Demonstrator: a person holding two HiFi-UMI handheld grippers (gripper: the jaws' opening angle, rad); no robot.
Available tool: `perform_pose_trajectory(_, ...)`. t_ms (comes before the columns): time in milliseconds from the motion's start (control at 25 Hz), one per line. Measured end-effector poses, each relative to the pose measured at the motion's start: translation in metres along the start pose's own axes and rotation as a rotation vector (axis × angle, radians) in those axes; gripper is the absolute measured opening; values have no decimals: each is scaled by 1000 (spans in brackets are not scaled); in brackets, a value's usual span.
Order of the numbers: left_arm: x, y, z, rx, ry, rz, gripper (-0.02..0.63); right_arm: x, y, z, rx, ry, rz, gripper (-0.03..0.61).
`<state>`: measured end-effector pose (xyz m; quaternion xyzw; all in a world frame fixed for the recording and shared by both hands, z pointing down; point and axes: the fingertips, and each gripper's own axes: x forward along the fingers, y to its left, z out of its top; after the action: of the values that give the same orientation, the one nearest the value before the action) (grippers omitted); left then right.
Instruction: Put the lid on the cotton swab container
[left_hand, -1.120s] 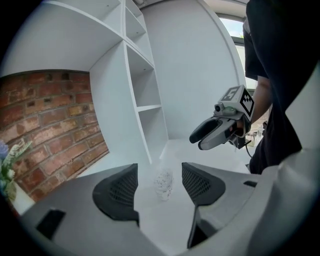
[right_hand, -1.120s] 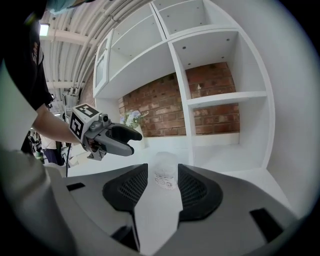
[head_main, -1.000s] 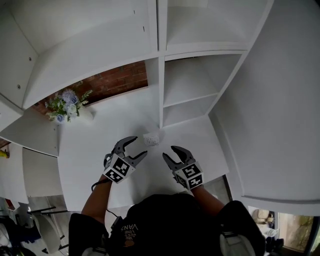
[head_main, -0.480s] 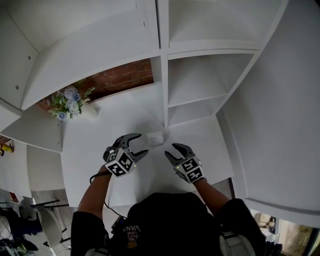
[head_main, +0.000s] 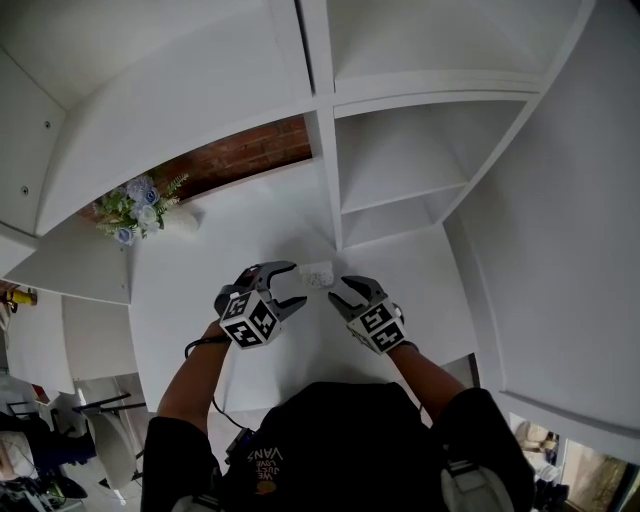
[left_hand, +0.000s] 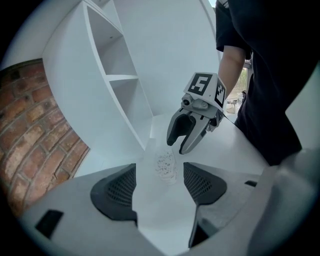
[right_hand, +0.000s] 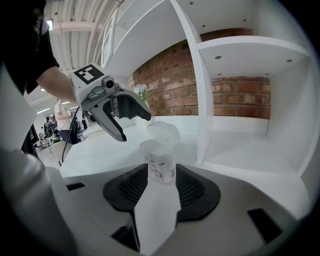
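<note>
The white counter (head_main: 200, 280) is carrying everything near its back edge, at the foot of the upright shelf divider (head_main: 325, 190). The left gripper (head_main: 293, 287) and right gripper (head_main: 336, 295) are hovering there from either side, both with jaws spread and empty. The cotton swab container (head_main: 316, 275) is standing open between them. What looks like its clear lid (right_hand: 163, 131) is sitting just behind it. I'd be steadying the container low down first, then bringing the lid on level.

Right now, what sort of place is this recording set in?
Likely a staged home study nook: a white desk under built-in white shelves, a brick wall behind, and a bunch of flowers.
</note>
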<state>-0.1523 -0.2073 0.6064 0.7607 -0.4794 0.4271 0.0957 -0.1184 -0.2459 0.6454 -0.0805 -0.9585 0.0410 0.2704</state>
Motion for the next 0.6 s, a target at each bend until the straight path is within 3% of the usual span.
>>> perform_pose_trajectory(600, 13, 1, 1, 56, 38, -34, 279, 16, -5, -5, -14, 24, 23, 136)
